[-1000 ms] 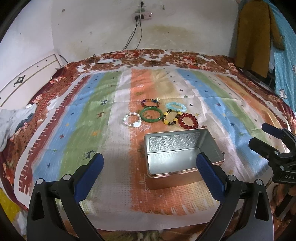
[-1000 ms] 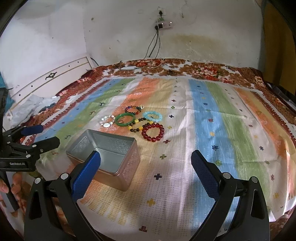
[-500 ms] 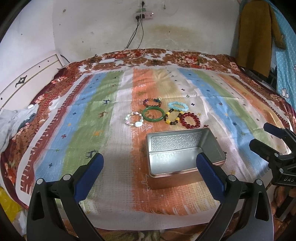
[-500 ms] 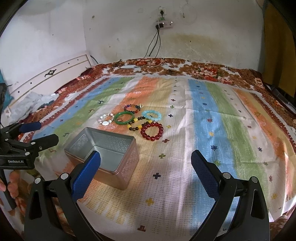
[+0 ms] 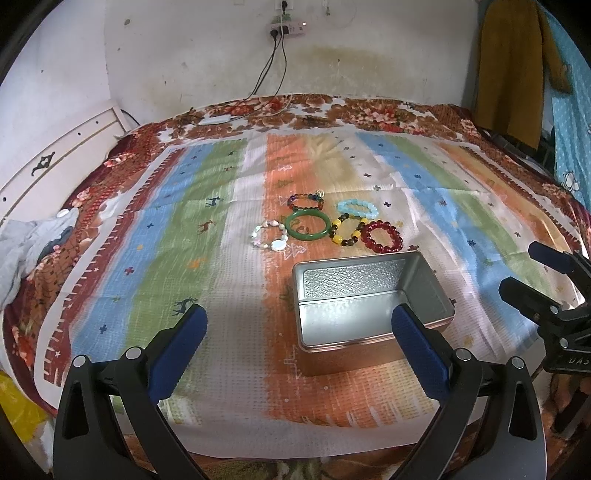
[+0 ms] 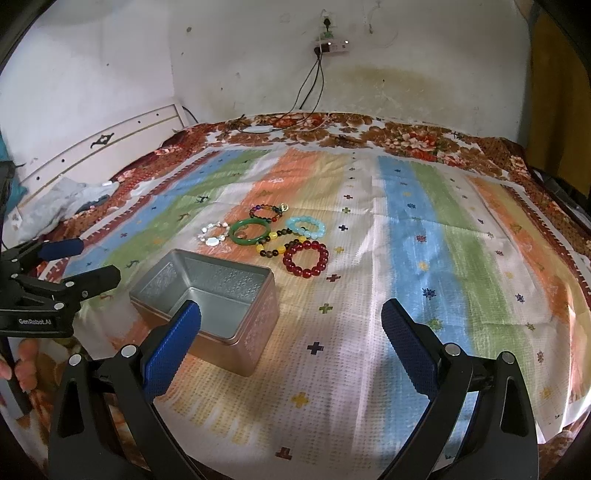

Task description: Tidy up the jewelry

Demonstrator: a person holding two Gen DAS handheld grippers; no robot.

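Both the left gripper [image 5: 299,332] and right gripper [image 6: 291,328] hang with jaws spread wide, empty. At frame centre, the green bangle [image 6: 249,232] looks rigid, slick and breakable, best pinched across its rim; the red bead bracelet [image 6: 306,258] likely flexes, so grip one side.

Setting: home bedroom. Evidence: bed across centre frame under striped blanket [image 5: 184,229] over floral sheet [image 5: 369,110]; white headboard [image 5: 55,162] at left; stained plaster wall with power strip [image 5: 288,27] top centre; coat [image 5: 517,66] hanging upper right.

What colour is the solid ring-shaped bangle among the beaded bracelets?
Green: the bangle shows best in the left wrist view.
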